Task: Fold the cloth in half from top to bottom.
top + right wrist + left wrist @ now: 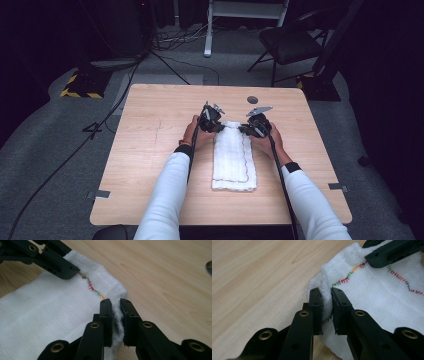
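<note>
White folded cloth (pixel 234 157) with multicoloured stitching, far corners pinched by left gripper (pixel 326 306) and right gripper (pixel 116 315) fingers

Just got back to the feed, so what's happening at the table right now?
A person is working a folded white cloth on the wooden table with a gripper in each hand. The left gripper and the right gripper have each pinched a far corner of the cloth, one on each side. The cloth lies flat, not yet lifted.

A dim recording studio or lab; beyond the left gripper (pixel 210 119) grey carpet, trailing floor cables (pixel 75 150), hazard-striped base (pixel 80 85); folding chair (pixel 290 45) beyond the right gripper (pixel 257 125).
</note>
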